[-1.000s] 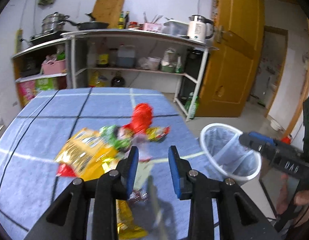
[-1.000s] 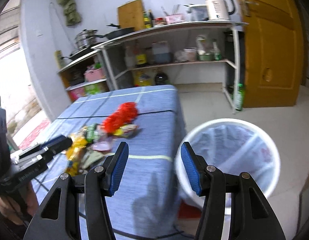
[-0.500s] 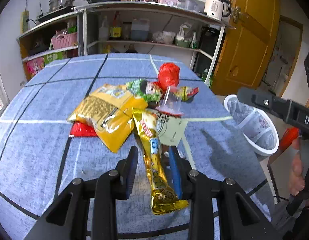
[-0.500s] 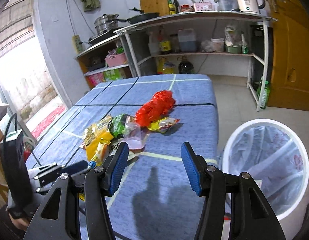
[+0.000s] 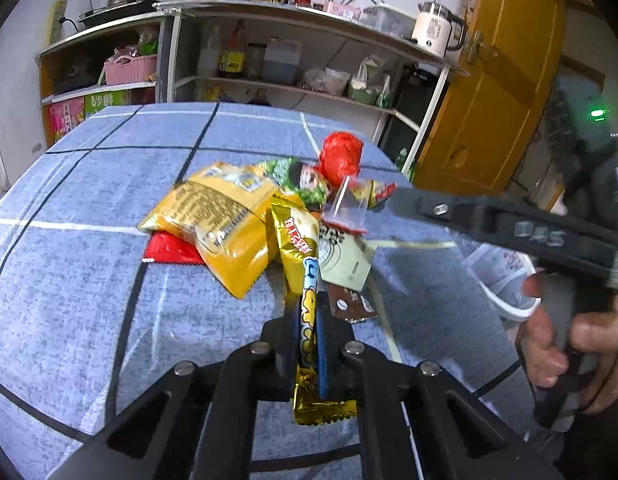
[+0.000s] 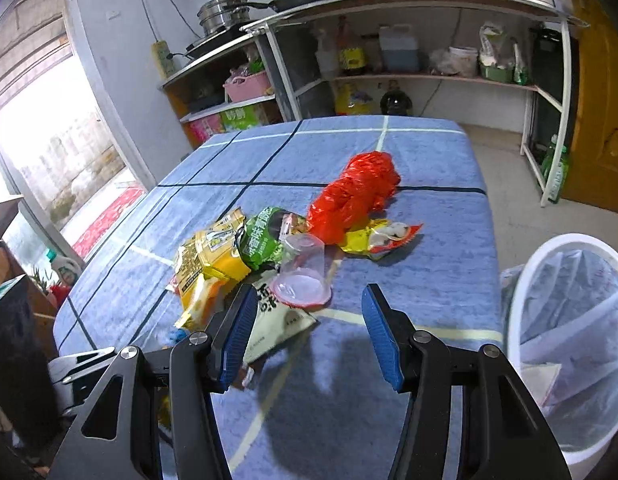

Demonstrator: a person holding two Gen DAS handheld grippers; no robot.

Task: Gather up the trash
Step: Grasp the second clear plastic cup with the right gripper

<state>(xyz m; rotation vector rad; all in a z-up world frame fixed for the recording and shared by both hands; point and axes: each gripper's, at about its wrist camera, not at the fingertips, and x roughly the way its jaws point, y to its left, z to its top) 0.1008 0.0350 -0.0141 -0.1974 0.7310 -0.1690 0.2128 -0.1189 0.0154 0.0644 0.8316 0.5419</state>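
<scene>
A heap of snack wrappers lies on the blue checked tablecloth. My left gripper is closing its jaws on a long gold wrapper, and the blue pads press both its sides. A yellow bag, a green wrapper, a red plastic bag and a clear plastic cup on its side lie beyond. My right gripper hangs open just in front of the cup, with nothing between its pads. A white bin lined with a clear bag stands off the table's right edge.
A hand holds the right gripper's handle at the right of the left wrist view. Metal shelves with bottles, pans and a kettle stand behind the table. A yellow door is at the right, a window at the left.
My left gripper dropped onto the gold wrapper and its jaws closed around it. The right gripper swung left from over the bin towards the heap.
</scene>
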